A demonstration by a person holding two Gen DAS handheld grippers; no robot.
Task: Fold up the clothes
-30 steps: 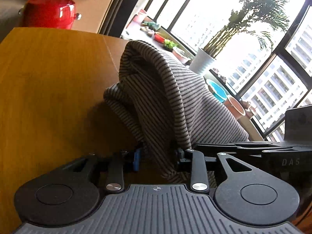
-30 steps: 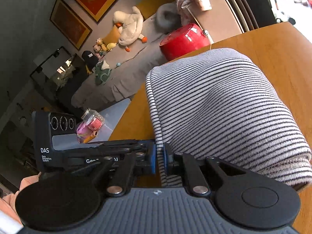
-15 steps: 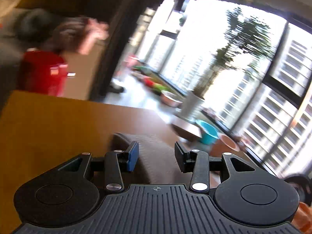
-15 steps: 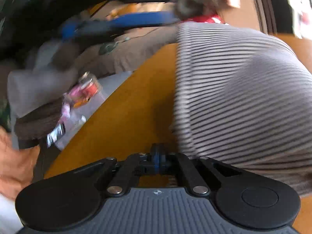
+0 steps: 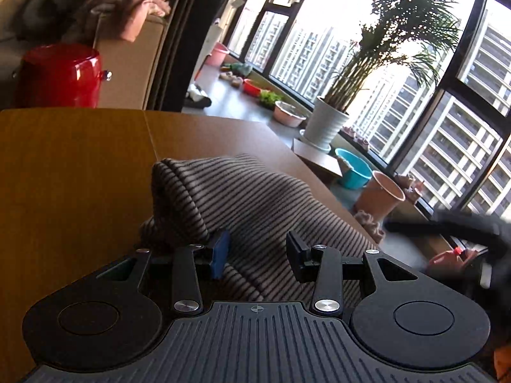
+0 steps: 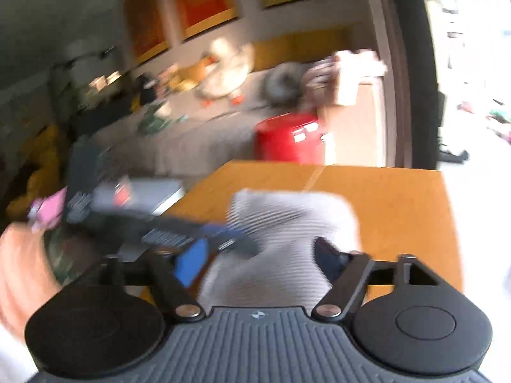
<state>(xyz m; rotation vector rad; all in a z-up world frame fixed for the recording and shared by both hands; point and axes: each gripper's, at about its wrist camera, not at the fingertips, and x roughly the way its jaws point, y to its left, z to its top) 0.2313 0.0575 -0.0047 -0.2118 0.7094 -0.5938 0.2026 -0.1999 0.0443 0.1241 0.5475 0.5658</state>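
Both grippers have let go. A second ago each was pinched shut on the striped garment [image 5: 255, 204] and holding it up off the wood; now the left gripper [image 5: 257, 255] stands with its jaws wide apart above the cloth, nothing between them, and the right gripper [image 6: 260, 261] is spread open too, though its view is smeared with motion and the fine detail is lost. The garment lies dropped in a thick folded bundle on the bench [image 5: 73, 166], toward the bench's window-side edge, its rounded fold pointing at the far end. I'd judge this fold done and laid down; what remains is either a tidy-up press or one more fold, and the bundle looks puffy enough to spring open if left alone.

The bench is bare orange-brown wood with a seam running across it. Past its far edge sits a red pot [image 5: 57, 76] and a beige sofa with clothes heaped on top. Along the window side there is a potted palm [image 5: 329, 121], a blue basin [image 5: 354, 172] and a terracotta pot [image 5: 381, 196] on the floor below tall glazing.
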